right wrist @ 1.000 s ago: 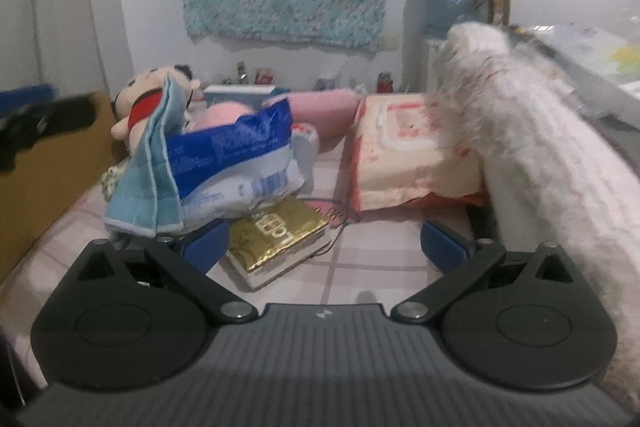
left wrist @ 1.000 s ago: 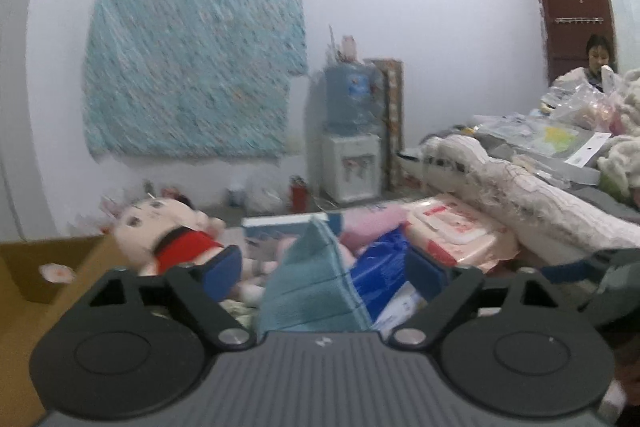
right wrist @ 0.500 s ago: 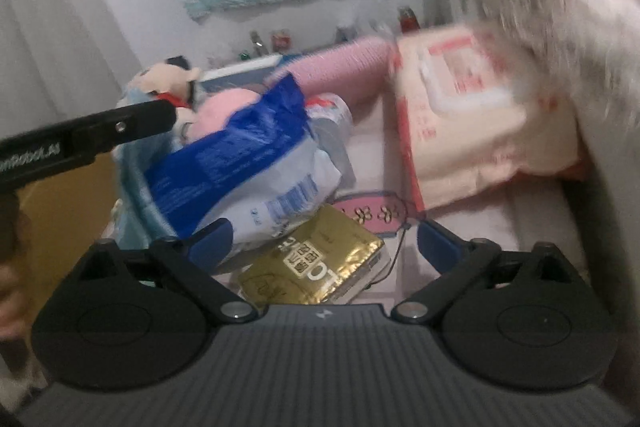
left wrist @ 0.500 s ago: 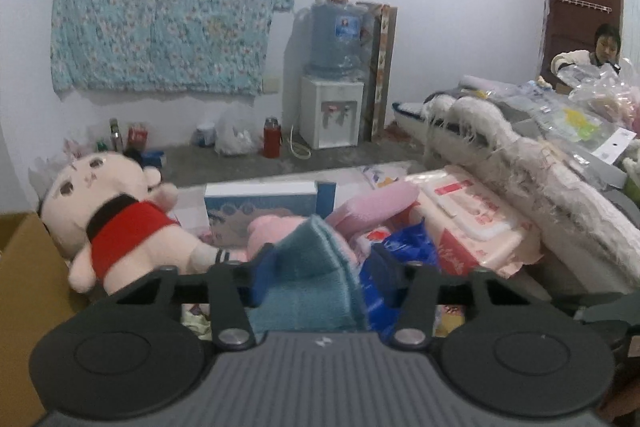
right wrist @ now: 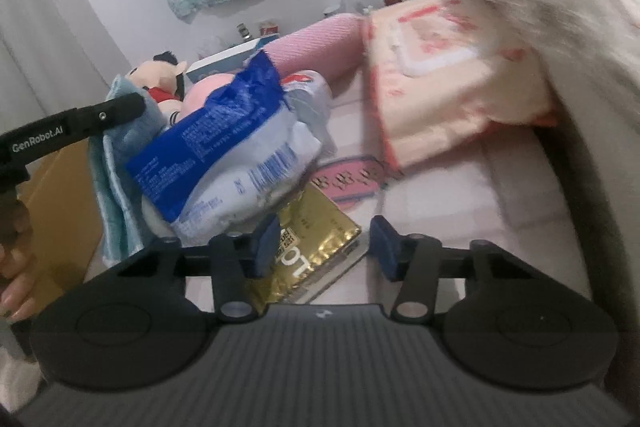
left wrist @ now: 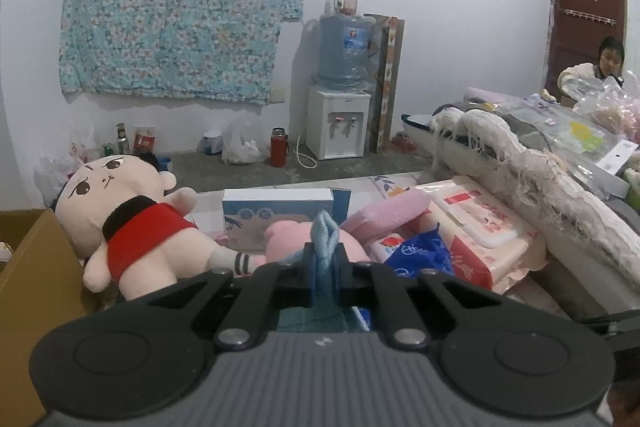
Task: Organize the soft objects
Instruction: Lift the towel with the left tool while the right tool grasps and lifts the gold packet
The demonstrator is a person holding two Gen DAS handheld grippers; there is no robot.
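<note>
My left gripper (left wrist: 326, 277) is shut on a folded light-blue towel (left wrist: 325, 239), which sticks up between the jaws. The towel also shows in the right wrist view (right wrist: 116, 183), hanging under the left gripper's arm (right wrist: 76, 131). My right gripper (right wrist: 326, 247) is partly open and empty, over a gold packet (right wrist: 316, 251) on the bed. A blue-and-white plastic pack (right wrist: 232, 147) lies just beyond it. A doll in a red shirt (left wrist: 132, 227), a pink plush (left wrist: 296, 243) and a pink roll (left wrist: 388, 215) lie further back.
A cardboard box (left wrist: 28, 291) stands at the left. A pack of wipes (left wrist: 480, 231) and a shaggy white blanket (left wrist: 552, 187) lie at the right. A blue-and-white carton (left wrist: 280, 215) sits behind the plush. A water dispenser (left wrist: 340, 115) stands by the far wall.
My left gripper closed on the blue towel and lifted it. My right gripper narrowed its jaws and moved down toward the gold packet.
</note>
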